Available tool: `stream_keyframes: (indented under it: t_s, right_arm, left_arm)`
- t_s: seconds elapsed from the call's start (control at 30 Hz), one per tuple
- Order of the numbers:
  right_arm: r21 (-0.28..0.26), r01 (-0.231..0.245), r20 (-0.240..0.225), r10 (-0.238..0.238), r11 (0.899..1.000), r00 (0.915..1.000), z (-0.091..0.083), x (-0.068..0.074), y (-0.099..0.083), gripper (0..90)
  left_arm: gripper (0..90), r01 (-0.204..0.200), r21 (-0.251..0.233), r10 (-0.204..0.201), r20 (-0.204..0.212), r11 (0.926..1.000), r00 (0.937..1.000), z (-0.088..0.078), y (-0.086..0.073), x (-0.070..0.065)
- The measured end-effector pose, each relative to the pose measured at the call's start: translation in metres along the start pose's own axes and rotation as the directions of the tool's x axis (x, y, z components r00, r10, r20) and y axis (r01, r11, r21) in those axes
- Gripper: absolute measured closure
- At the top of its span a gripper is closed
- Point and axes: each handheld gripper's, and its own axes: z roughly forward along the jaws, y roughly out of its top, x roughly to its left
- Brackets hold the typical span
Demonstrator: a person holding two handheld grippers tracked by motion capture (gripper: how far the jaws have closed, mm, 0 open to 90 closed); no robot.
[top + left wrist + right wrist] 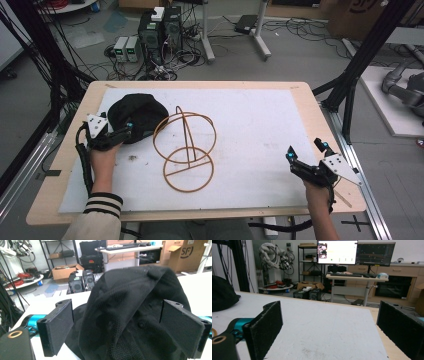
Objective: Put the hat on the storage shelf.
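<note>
Left claw: black body w/ grey three-cornered plate on top, screws at corners, black cable trailing back along the forearm. Jaws are flat black pads w/ screw holes; teal parts by the base, brass ring on the housing. Right claw: same build, teal-lit tips, grey plate behind. Left sleeve: beige, w/ black-and-white striped cuff.
</note>
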Motion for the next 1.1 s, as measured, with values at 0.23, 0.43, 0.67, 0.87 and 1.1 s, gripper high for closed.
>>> stream_keyframes:
  t_s: [0.23,0.43,0.67,0.87,1.1]
  right_arm:
    - [0.009,0.002,0.002,-0.002,1.0,1.0,0.0,0.001,-0.001,6.0]
    - [0.009,0.005,0.005,-0.005,1.0,1.0,0.001,0.0,-0.001,6.0]
    - [0.007,0.01,0.003,-0.01,1.0,0.9999,0.001,0.0,-0.001,6.0]
    - [0.009,0.008,0.003,-0.008,1.0,1.0,0.001,0.001,-0.002,5.9]
    - [0.011,0.008,0.004,-0.008,1.0,1.0,0.001,0.001,-0.002,6.0]
  left_arm:
    - [13.3,0.006,0.001,-0.006,-0.001,1.0,1.0,0.006,-0.004,0.002]
    - [23.3,0.022,0.003,-0.022,-0.01,0.9997,0.9997,0.01,-0.006,0.003]
    - [31.1,0.019,0.012,-0.019,-0.008,0.9998,0.9998,0.011,-0.007,0.003]
    - [37.2,0.022,0.013,-0.022,-0.018,0.9997,0.9996,0.011,-0.007,0.004]
    - [52.4,0.004,0.029,-0.004,-0.027,0.9996,0.9996,0.011,-0.007,0.003]
